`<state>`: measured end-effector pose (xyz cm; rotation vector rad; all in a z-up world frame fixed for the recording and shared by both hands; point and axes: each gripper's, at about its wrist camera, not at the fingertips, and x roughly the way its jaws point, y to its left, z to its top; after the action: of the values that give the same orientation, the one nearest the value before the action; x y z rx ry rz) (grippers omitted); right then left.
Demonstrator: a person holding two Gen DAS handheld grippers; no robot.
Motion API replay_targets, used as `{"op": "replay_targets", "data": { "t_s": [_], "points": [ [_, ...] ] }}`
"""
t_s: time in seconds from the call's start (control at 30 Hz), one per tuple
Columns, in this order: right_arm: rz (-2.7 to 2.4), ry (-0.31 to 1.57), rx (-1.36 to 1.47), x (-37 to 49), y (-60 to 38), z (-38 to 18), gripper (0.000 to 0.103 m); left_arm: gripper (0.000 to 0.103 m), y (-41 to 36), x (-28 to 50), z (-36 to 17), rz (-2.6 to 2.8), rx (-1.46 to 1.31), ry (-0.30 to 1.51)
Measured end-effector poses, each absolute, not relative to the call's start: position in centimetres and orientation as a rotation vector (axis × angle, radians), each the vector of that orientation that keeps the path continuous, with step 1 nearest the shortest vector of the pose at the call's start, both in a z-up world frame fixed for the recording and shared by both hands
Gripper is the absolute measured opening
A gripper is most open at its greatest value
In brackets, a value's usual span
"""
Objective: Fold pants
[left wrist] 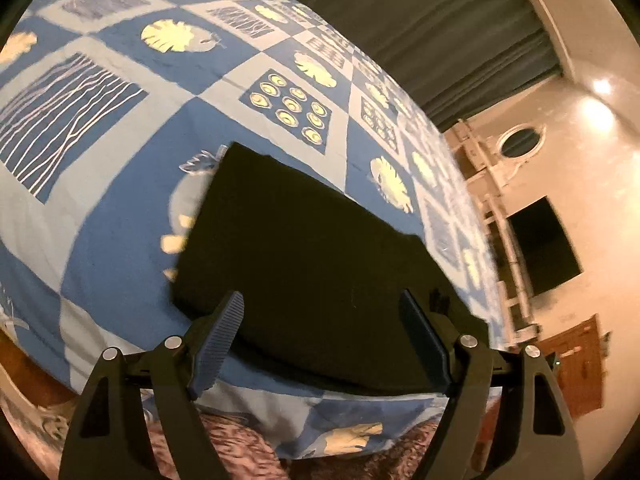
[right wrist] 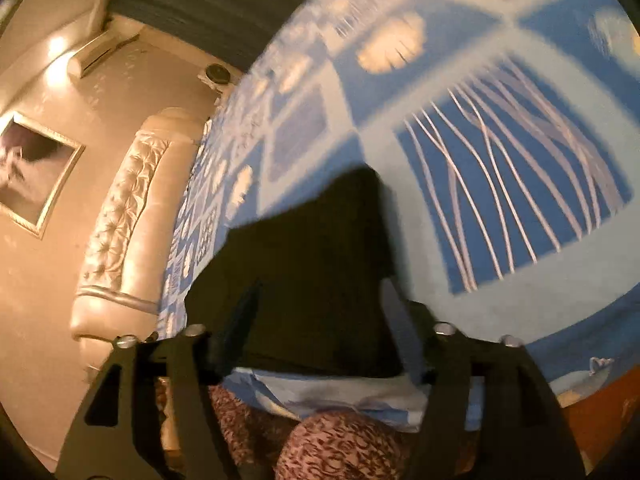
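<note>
Dark pants (left wrist: 304, 256) lie folded into a flat rectangle on a blue patterned bedspread (left wrist: 100, 168), close to the bed's near edge. My left gripper (left wrist: 322, 300) hovers over the near end of the pants, jaws wide apart and nothing between them. In the blurred right wrist view the same pants (right wrist: 312, 264) lie on the bedspread (right wrist: 400, 140) just ahead of my right gripper (right wrist: 320, 288). Its fingers stand apart above the cloth without pinching it.
The bed's edge drops off just below both grippers, with a person's patterned clothing (right wrist: 344, 444) beneath. A padded headboard (right wrist: 128, 216) and a framed picture (right wrist: 32, 176) stand left in the right wrist view. A dark curtain (left wrist: 432, 28) and white furniture (left wrist: 504, 216) lie beyond the bed.
</note>
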<state>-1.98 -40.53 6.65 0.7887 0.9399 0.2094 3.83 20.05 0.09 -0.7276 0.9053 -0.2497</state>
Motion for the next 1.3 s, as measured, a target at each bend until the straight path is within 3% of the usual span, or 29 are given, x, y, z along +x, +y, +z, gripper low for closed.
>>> {"op": "replay_targets", "data": {
  "t_s": [0.23, 0.57, 0.63, 0.67, 0.7, 0.8, 1.07, 1.3],
  "points": [
    [0.269, 0.872, 0.777, -1.1, -35.4, 9.9, 0.078, 0.078, 25.4, 5.7, -3.8, -0.251, -0.804, 0.960],
    [0.345, 0.990, 0.836, 0.8, -28.7, 6.9, 0.078, 0.078, 24.0, 7.5, -7.0, -0.420, -1.010, 0.942],
    [0.343, 1.011, 0.849, 0.9, -28.0, 6.1, 0.078, 0.065, 23.5, 7.6, -7.1, -0.396, -0.990, 0.941],
    [0.347, 1.018, 0.855, 0.9, -27.8, 5.8, 0.078, 0.036, 23.7, 7.5, -7.4, -0.381, -1.003, 0.949],
    [0.348, 1.026, 0.860, 0.9, -27.6, 5.6, 0.078, 0.015, 23.9, 7.5, -7.8, -0.356, -1.025, 0.972],
    [0.347, 1.030, 0.857, 0.9, -27.2, 5.2, 0.078, 0.015, 24.4, 7.4, -8.6, -0.343, -1.092, 0.993],
    [0.327, 0.978, 0.879, 0.3, -28.3, 6.2, 0.079, 0.014, 20.8, 8.2, 0.2, -0.386, -1.017, 0.871],
    [0.353, 0.930, 0.881, -0.7, -29.6, 8.3, 0.079, 0.015, 7.8, 9.2, 10.5, -0.617, -0.765, 0.800]
  ]
}}
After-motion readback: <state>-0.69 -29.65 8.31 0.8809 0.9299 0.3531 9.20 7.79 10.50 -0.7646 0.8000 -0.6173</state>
